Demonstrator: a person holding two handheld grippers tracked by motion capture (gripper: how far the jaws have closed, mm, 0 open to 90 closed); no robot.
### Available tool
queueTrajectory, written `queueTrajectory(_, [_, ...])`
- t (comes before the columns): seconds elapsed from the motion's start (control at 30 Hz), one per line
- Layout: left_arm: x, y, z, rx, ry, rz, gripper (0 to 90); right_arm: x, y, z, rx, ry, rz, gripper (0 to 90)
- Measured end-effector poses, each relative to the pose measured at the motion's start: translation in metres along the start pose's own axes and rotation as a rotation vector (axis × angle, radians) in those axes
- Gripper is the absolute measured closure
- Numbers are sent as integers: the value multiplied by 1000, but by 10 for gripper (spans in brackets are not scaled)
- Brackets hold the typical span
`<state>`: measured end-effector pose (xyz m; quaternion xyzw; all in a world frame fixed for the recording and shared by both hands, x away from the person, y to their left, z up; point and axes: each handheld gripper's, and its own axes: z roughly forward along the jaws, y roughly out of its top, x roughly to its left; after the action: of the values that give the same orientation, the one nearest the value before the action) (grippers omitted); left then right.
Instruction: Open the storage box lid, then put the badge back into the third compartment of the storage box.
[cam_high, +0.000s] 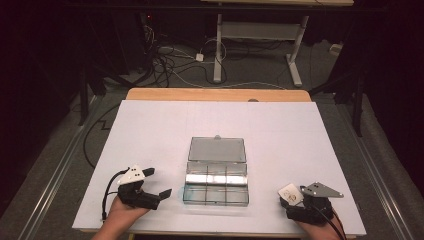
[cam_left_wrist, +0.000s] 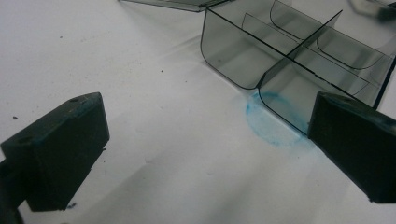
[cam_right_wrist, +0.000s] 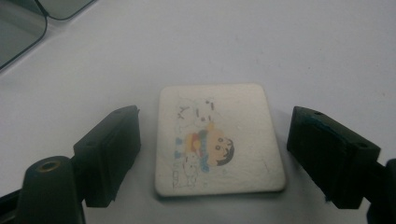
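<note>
We see the right gripper (cam_right_wrist: 212, 154) right of the clear box (cam_high: 216, 172), jaws open astride the picture tile (cam_right_wrist: 217, 140) flat on the tabletop (cam_high: 150, 130), untouched; left gripper (cam_high: 157, 184) gapes empty left of it.

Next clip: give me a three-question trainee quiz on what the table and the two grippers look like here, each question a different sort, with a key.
1. True or false: the right gripper is clamped on the square picture tile.
2. Multiple choice: the lid of the clear compartment box is A) shut, B) folded open away from the person, C) lying off the table.
3. Short answer: what marks the white table sheet beside the box's near corner in the left gripper view?

Key
1. False. The tile lies flat between the jaws, with gaps on both sides.
2. B.
3. A faint blue ring stain. The left gripper is open over bare sheet near it.
</note>
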<state>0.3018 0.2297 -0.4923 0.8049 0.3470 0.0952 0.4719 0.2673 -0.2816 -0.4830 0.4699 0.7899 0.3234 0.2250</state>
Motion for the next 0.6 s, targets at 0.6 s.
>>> queueTrajectory(0.6, [-1,0,0,-1,-8,10,0,-2,1,1,-20,7,-11,332])
